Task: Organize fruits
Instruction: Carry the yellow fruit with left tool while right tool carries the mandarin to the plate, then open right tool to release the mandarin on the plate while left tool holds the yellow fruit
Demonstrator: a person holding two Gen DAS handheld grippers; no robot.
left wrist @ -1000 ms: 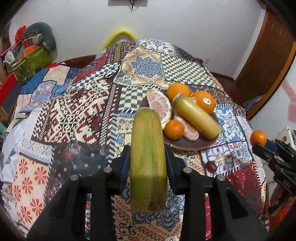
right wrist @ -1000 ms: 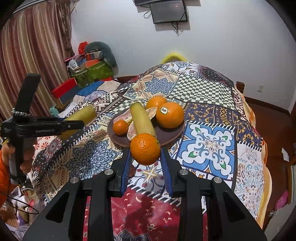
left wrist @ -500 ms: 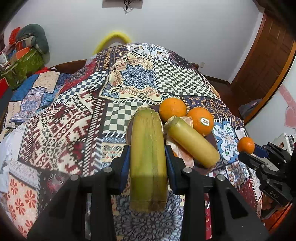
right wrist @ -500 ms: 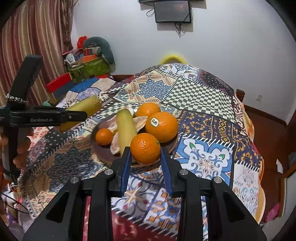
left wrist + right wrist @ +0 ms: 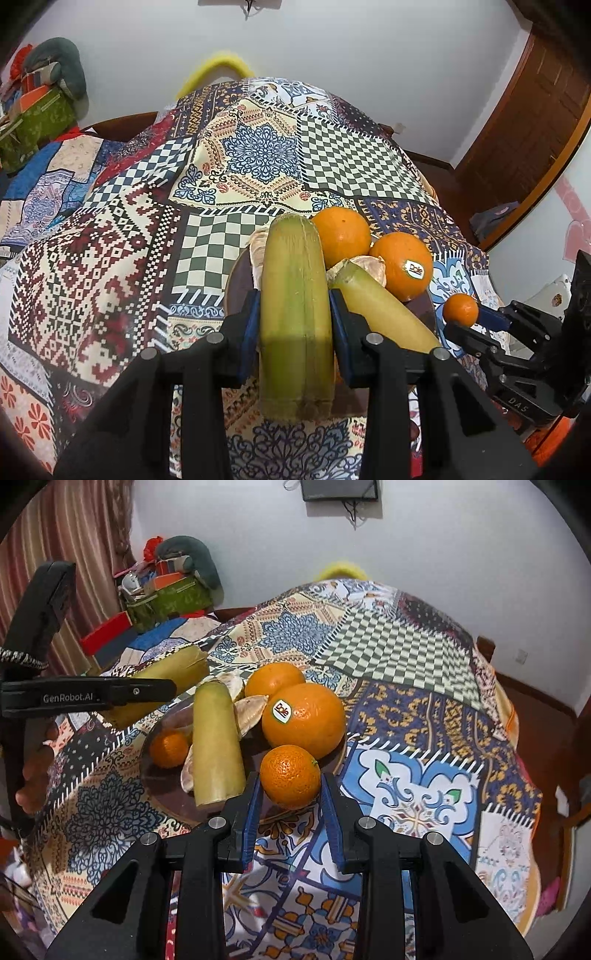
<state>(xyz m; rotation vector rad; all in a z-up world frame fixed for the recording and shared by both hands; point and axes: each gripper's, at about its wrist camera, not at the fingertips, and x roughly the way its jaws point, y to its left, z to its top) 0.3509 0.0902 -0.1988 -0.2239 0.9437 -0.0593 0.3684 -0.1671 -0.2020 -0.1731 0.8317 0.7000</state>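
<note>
My left gripper [image 5: 294,319] is shut on a thick yellow-green cane piece [image 5: 293,302] and holds it above the near-left rim of the brown plate [image 5: 236,284]. The plate holds a second cane piece [image 5: 216,746], two large oranges [image 5: 304,720], a small orange [image 5: 168,747] and pomelo slices [image 5: 249,709]. My right gripper [image 5: 290,795] is shut on a small mandarin [image 5: 290,775] and holds it at the plate's near-right rim [image 5: 334,758]. It also shows in the left wrist view [image 5: 460,310].
The plate sits on a table with a patchwork cloth [image 5: 258,155]. Boxes and bags [image 5: 166,590] are piled at the far left by a curtain. A wooden door [image 5: 532,122] stands at the right. A yellow chair back [image 5: 218,70] is behind the table.
Both grippers have moved in toward the plate with their fruit. The cane piece now hangs over the plate's left rim, and the mandarin has reached the plate's near-right rim.
</note>
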